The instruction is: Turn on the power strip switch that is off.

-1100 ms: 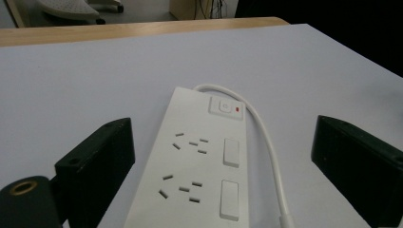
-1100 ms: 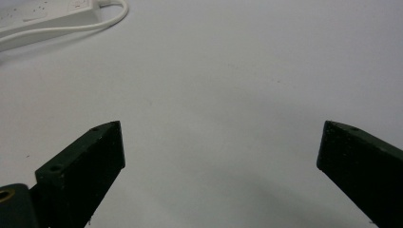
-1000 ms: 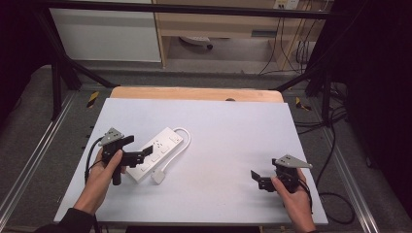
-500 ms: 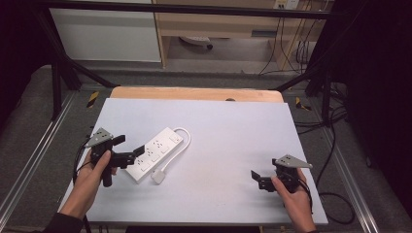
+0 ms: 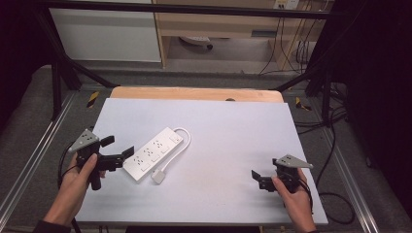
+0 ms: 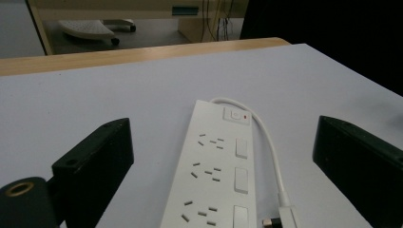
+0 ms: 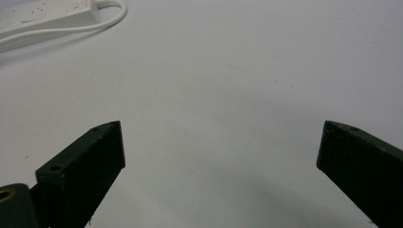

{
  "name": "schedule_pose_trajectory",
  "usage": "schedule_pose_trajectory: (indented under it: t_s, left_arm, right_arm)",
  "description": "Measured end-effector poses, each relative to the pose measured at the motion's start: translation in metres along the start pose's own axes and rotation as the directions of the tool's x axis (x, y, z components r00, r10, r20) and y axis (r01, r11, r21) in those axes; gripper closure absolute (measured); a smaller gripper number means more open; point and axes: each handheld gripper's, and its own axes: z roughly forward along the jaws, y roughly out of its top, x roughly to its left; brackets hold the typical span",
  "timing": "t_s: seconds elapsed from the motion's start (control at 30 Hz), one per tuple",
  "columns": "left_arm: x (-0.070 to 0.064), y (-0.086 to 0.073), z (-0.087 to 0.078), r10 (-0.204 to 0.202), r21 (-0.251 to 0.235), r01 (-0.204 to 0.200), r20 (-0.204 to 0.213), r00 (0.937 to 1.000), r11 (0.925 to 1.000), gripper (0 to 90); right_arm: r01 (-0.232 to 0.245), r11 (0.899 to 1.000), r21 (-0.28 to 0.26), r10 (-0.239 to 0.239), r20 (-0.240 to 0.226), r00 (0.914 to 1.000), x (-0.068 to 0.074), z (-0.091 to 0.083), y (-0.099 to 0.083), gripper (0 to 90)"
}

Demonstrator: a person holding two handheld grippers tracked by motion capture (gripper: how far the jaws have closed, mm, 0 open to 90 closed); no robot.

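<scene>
Left gripper view, power strip (image 6: 216,166) ahead between spread jaws, untouched.

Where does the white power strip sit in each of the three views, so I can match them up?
High view: the power strip lies diagonally left of centre on the table, just right of the left gripper.
Left gripper view: bottom centre, lengthwise between the open jaws.
Right gripper view: top-left corner, partly cropped.
Shared landmark: its white cable looping off the switch end.

A white power strip (image 5: 153,154) with a red dot lies on a pale grey desk (image 5: 228,131); black fingers (image 6: 92,166).
</scene>
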Motion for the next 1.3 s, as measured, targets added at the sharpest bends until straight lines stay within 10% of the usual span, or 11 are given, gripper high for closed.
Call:
schedule_pose_trajectory:
  t_s: [1.3]
  left_arm:
    - [0.024, -0.043, -0.048, -0.024, -0.039, 0.022, -0.052, 0.9984, 0.999, 6.0]
  right_arm:
    - [-0.002, 1.0, 0.0, 0.002, 0.009, 1.0, -0.002, 0.0, 0.0, 2.5]
